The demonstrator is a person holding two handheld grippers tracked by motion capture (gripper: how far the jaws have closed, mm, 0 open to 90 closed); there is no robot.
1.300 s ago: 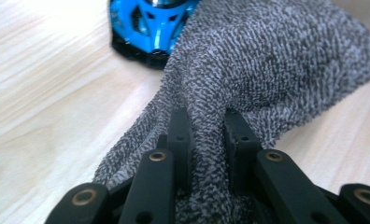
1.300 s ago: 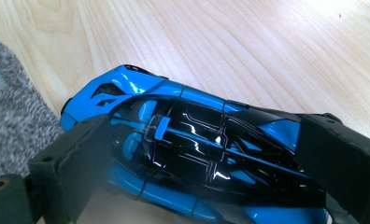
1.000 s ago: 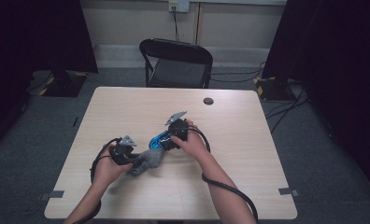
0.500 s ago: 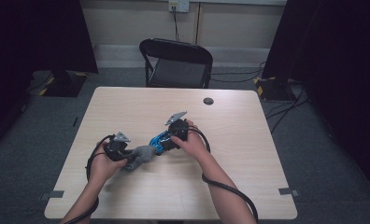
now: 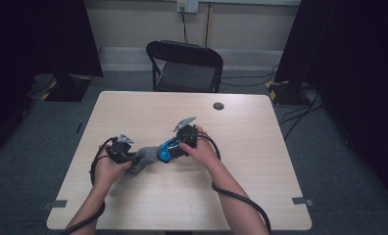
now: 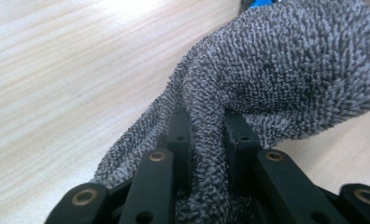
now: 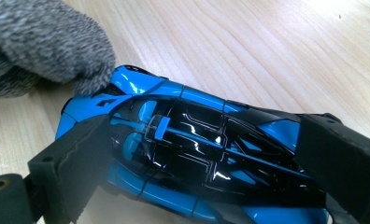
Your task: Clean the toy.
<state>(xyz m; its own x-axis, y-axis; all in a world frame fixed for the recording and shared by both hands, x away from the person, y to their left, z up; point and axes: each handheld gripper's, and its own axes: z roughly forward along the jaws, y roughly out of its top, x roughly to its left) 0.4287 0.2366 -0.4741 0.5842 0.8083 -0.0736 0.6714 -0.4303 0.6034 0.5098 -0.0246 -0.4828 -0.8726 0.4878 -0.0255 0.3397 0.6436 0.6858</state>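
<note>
Cloth (image 5: 142,159) touching toy car (image 5: 168,149) between tongs; table (image 5: 260,147) right side open.

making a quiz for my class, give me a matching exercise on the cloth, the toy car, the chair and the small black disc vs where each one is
Things:
1. cloth
2. toy car
3. chair
4. black disc

Places:
A. on the floor beyond the table
B. pinched in the left gripper
C. alone near the table's far edge
D. between the right gripper's jaws

Pairs: 1-B, 2-D, 3-A, 4-C
</note>
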